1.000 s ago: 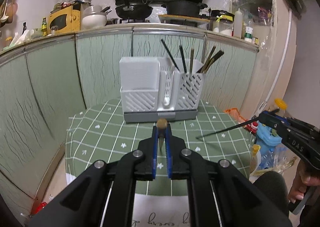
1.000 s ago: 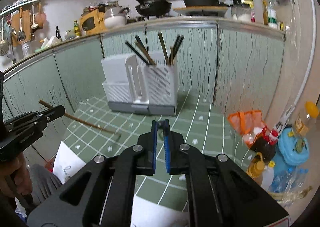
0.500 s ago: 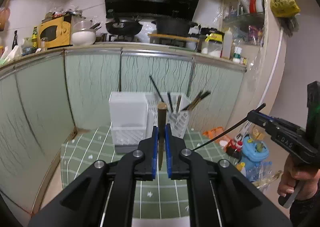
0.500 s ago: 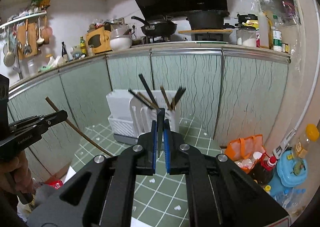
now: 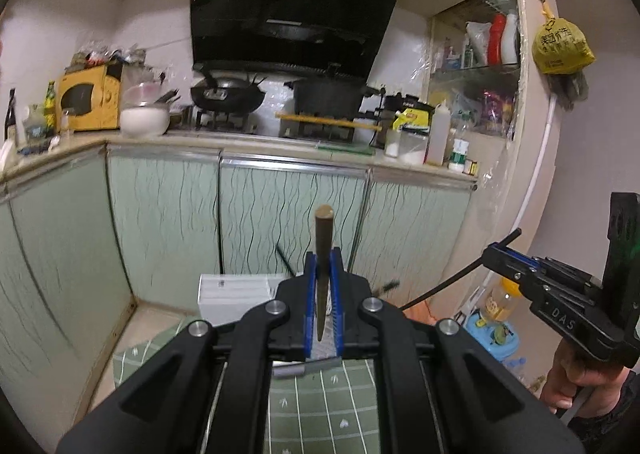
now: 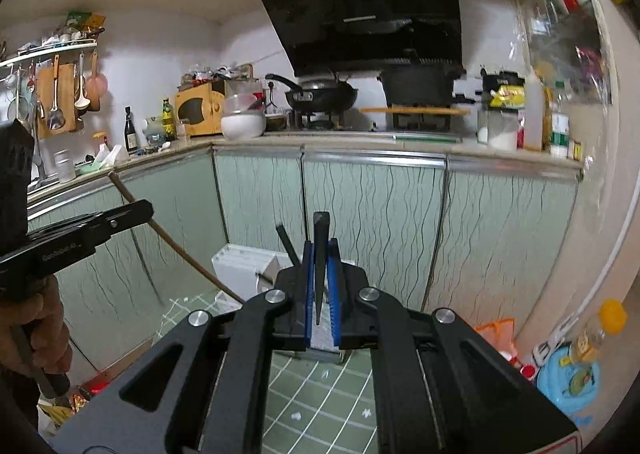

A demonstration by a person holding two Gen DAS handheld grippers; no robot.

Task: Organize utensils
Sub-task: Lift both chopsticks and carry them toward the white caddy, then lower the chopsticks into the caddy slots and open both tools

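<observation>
My left gripper (image 5: 322, 256) is shut on a brown wooden chopstick (image 5: 323, 225) that stands up between its blue pads. It appears again at the left of the right wrist view (image 6: 140, 209), where the brown chopstick (image 6: 180, 250) slants down from it. My right gripper (image 6: 321, 248) is shut on a black chopstick (image 6: 321, 230). It also shows at the right of the left wrist view (image 5: 494, 256), with the black chopstick (image 5: 448, 286) angling down. The white utensil holder (image 5: 236, 292) (image 6: 240, 266) stands low behind both grippers, mostly hidden, with dark chopsticks poking out of it.
A green checked tablecloth (image 5: 320, 394) covers the small table below. Pale green cabinet doors (image 5: 272, 221) stand behind, under a counter with a wok (image 5: 228, 91), a pot and a yellow microwave (image 5: 90, 97). Bottles and a blue container (image 6: 568, 378) crowd the floor at right.
Both grippers have risen well above the table, each carrying its chopstick. The holder and the table have dropped low in both views, and the counter and hood now fill the upper part.
</observation>
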